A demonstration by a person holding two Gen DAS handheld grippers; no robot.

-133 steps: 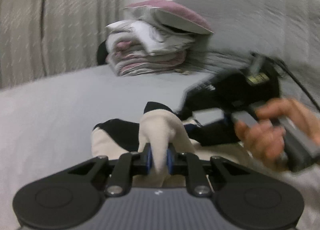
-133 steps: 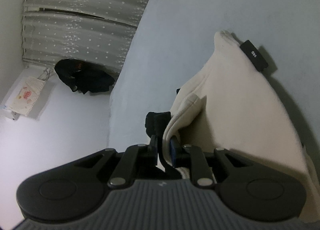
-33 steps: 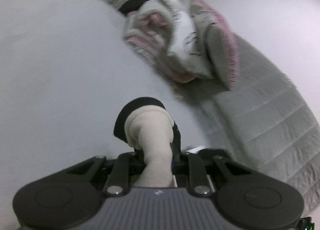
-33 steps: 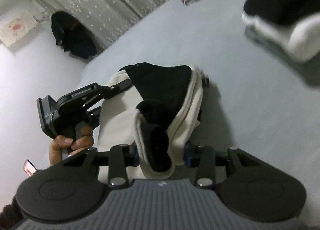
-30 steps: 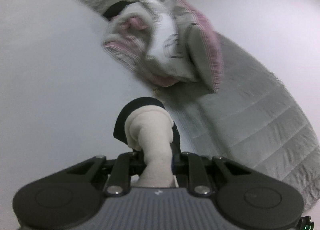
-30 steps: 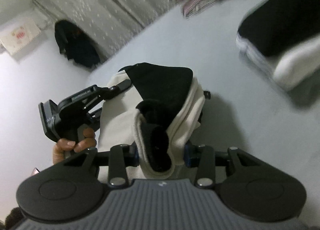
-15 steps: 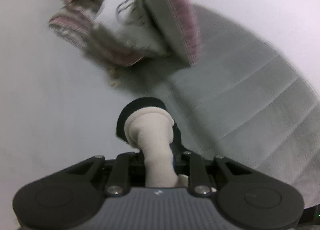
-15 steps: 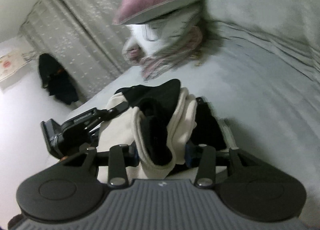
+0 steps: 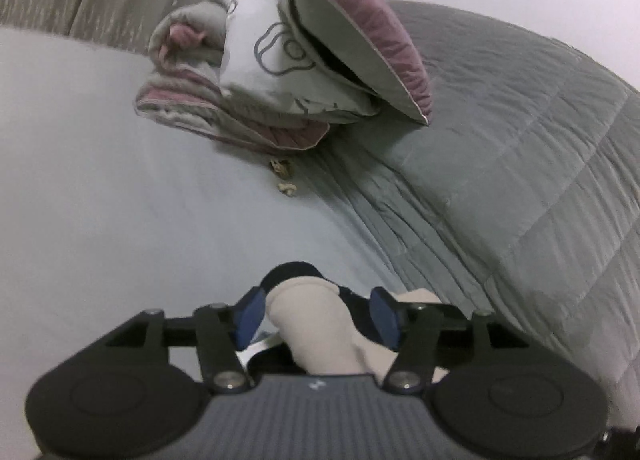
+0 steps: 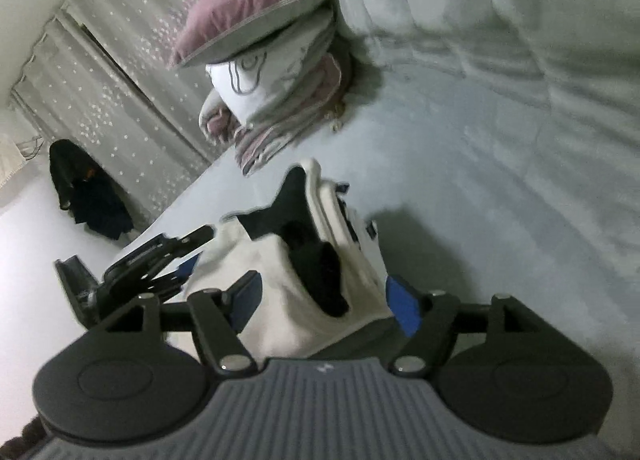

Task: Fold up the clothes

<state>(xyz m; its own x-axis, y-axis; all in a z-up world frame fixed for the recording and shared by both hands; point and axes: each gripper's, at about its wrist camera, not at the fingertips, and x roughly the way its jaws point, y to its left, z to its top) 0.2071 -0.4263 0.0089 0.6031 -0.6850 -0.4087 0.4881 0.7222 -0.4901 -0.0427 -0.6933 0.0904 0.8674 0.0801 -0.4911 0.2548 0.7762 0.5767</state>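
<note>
- Fingers (image 9: 248, 316) of left gripper (image 9: 316, 314): spread wide, blue pads clear of the cloth on both sides, nothing clamped.
- Right gripper (image 10: 326, 300): same, jaws wide, blue pads either side of the bundle w/o pinching it.
- Garment (image 10: 316, 260), cream w/ black trim: bunched compact between both sets of fingers, sitting on the bed sheet (image 9: 100, 200). In left view only a cream roll w/ a black edge pokes up between the pads.
- Progress, judged: this piece looks folded and set down, both grips let go; what's left is backing out w/o dragging it, then the next item. View is blurry, so I can't tell how neat the fold is.
- Further out: pile of bedding (image 9: 248, 92) w/ pink pillow on top, grey quilt (image 9: 520, 160) on the right, curtain (image 10: 120, 80) behind.
</note>
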